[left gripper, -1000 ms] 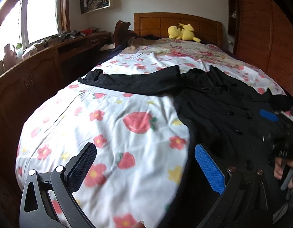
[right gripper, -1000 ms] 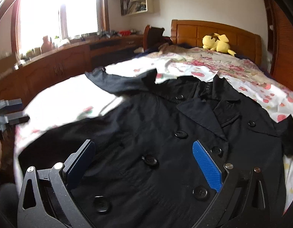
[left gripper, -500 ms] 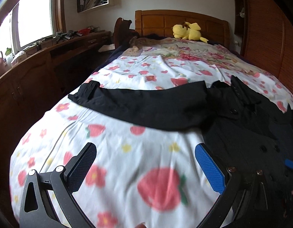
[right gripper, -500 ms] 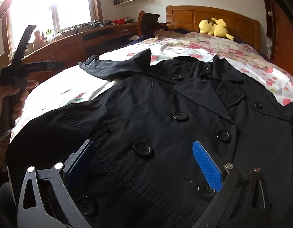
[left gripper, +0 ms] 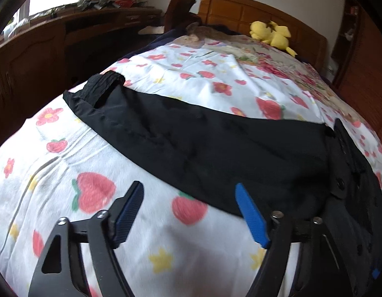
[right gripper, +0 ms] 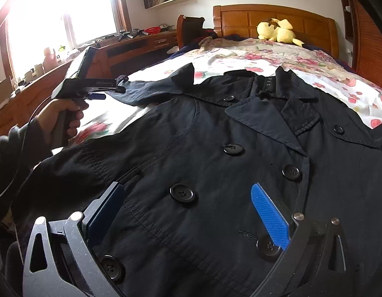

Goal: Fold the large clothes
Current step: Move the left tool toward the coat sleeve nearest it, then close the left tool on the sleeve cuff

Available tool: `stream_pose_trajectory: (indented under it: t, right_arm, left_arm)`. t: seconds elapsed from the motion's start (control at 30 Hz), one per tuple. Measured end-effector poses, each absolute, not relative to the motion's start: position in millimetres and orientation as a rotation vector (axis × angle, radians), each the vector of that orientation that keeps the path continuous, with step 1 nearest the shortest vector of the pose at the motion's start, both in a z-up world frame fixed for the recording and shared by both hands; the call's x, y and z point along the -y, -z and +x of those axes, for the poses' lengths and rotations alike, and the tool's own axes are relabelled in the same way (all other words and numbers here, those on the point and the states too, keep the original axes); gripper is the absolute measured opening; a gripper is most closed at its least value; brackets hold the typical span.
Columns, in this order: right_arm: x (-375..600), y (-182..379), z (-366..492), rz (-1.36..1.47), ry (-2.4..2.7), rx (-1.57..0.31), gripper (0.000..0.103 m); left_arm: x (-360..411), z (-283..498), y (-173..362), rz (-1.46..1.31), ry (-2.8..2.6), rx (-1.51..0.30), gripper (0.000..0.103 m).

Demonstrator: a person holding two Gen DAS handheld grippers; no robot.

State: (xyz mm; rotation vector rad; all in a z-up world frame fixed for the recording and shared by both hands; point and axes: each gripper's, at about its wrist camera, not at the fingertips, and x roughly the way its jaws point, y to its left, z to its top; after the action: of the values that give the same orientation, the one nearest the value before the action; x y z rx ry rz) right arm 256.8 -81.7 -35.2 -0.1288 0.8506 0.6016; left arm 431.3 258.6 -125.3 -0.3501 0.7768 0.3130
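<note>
On the flowered bed (left gripper: 215,79) my black coat (right gripper: 215,168) lies face up, buttoned, one sleeve (left gripper: 191,133) stretched sideways. My left gripper (left gripper: 191,212) has just been narrowing with nothing between its fingers; my right gripper (right gripper: 188,212) hangs spread over the coat's front.

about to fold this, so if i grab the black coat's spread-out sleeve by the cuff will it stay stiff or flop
Probably floppy: the sleeve lies flat and creased on the bedspread, following its curve. The coat looks like thin woven cloth, so the sleeve is likely light, though the body should drag. It may slip little; the fabric looks matte.
</note>
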Motion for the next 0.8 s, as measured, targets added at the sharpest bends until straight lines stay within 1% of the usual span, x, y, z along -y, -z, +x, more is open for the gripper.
stream_pose_trajectory:
  t: [0.07, 0.1, 0.27, 0.4, 0.43, 0.47, 0.5, 0.53, 0.6, 0.8]
  right_arm:
    - [81, 36, 256, -0.138, -0.600, -0.847, 0.103]
    - [80, 36, 255, -0.142, -0.598, -0.845, 0.103]
    - [81, 36, 255, -0.140, -0.598, -0.843, 0.103]
    - [81, 36, 255, -0.135, -0.598, -0.843, 0.103]
    - [81, 36, 255, -0.135, -0.598, -0.843, 0.103]
    - [81, 36, 255, -0.135, -0.598, -0.843, 0.103]
    - [81, 36, 255, -0.135, -0.598, -0.843, 0.103]
    - [81, 36, 255, -0.136, -0.597, -0.844, 0.103]
    - [81, 36, 254, -0.139, -0.597, -0.844, 0.103]
    - [82, 34, 253, -0.139, -0.592, -0.834, 0.103]
  left_arm:
    - [-267, 442, 131, -0.396, -0.325, -0.789, 0.067]
    - [-275, 451, 135, -0.425, -0.330, -0.799, 0.066]
    - [-303, 474, 153, -0.565, -0.345, -0.821, 0.066]
    - [-307, 481, 154, -0.572, -0.354, -0.818, 0.065]
    - [-306, 483, 154, -0.571, -0.353, -0.817, 0.062]
    - [-307, 487, 154, -0.569, -0.351, -0.819, 0.046]
    - [-307, 491, 155, -0.560, -0.363, -0.826, 0.016]
    - [-305, 494, 155, -0.548, -0.382, -0.839, 0.008]
    - [-297, 493, 147, -0.533, -0.381, -0.828, 0.003]
    - [-232, 495, 77, -0.301, -0.358, -0.735, 0.002]
